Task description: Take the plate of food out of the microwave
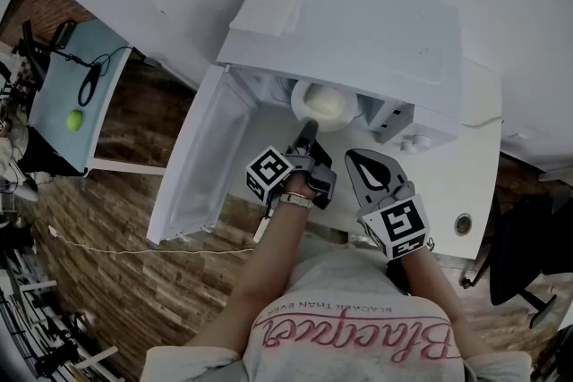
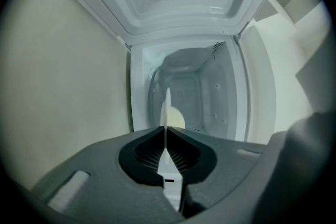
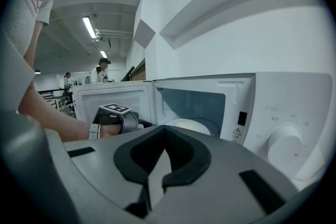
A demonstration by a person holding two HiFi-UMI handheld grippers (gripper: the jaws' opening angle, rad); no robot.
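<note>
The step in hand was the grasp and the start of the pull-out. The boxy white microwave [image 1: 358, 31] sat on a white counter [image 1: 448, 183] with its white hinged door [image 1: 210, 157] swung wide open to the left. The round white plate [image 1: 324, 106] lay inside the cavity, close to the near opening, carrying a pale yellowish mound of food [image 2: 177, 118].

The dark grey left gripper [image 1: 309, 128] reached into the opening with its jaws pressed together on the near rim of the plate. In the left gripper view that rim ran edge-on as a thin white sliver [image 2: 167, 102] straight down between the pads, so the grip was on the plate and nothing else.

The dark grey right gripper [image 1: 363, 158] was outside the microwave, to the right of the left one and near the front of the round white control dial [image 3: 286, 152]. Its jaws were closed together with nothing between them, apart from the plate.

Judging from this, the plate had not yet left the cavity. The next move called for a slow, level draw toward the near side, since a pinch on one rim would let the far side sag and the food slide. The open door on the left and the cavity's edge on the right left a plain lane. The idle right gripper would probably have to open and take the opposite rim once the plate cleared the opening.
</note>
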